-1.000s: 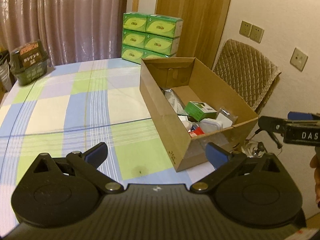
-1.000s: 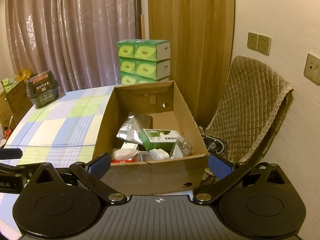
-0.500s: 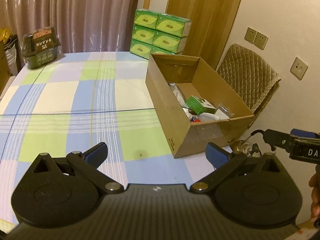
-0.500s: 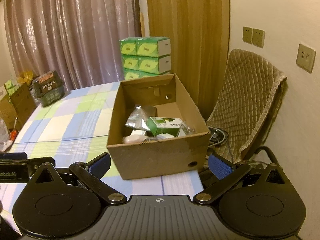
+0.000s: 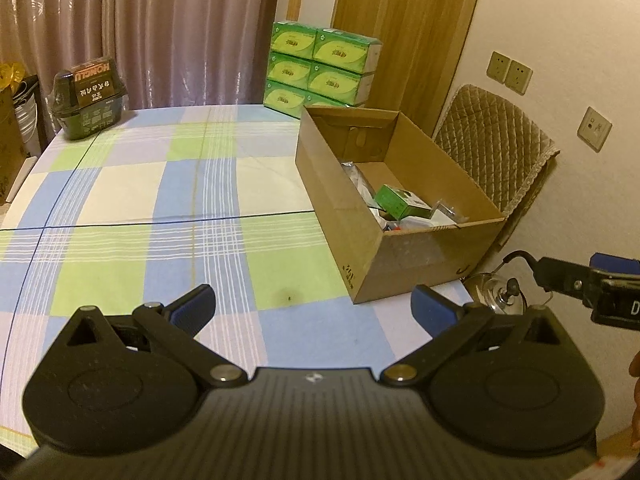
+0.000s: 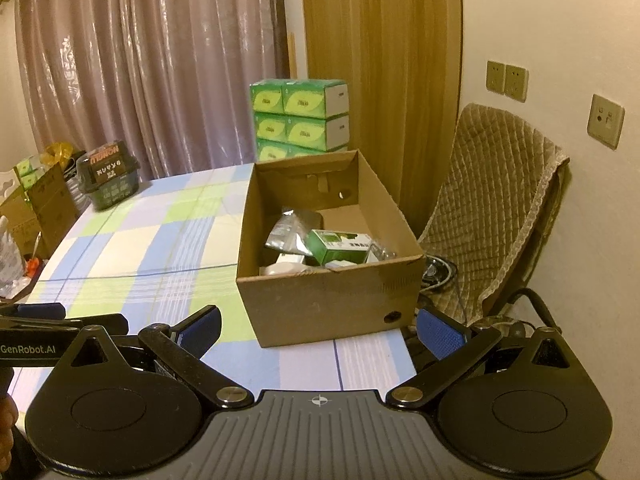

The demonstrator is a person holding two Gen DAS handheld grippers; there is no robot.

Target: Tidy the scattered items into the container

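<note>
A brown cardboard box (image 5: 420, 256) stands at the right edge of the checked tablecloth (image 5: 160, 208); it also shows in the right wrist view (image 6: 328, 304). It holds a green carton (image 6: 336, 246), a silver foil pouch (image 6: 288, 230) and white items (image 6: 288, 268). My left gripper (image 5: 314, 308) is open and empty, near the table's front edge, short of the box. My right gripper (image 6: 318, 330) is open and empty, in front of the box's near wall. The right gripper also shows at the right of the left wrist view (image 5: 592, 284).
A dark green basket (image 5: 90, 96) sits at the table's far left corner. Green tissue boxes (image 5: 320, 66) are stacked behind the table. A quilted chair (image 6: 500, 208) stands right of the box. A metal kettle (image 5: 496, 292) sits below the table's right edge.
Both grippers have pulled back and risen from the box, which now looks smaller and farther. Both stay open and empty.
</note>
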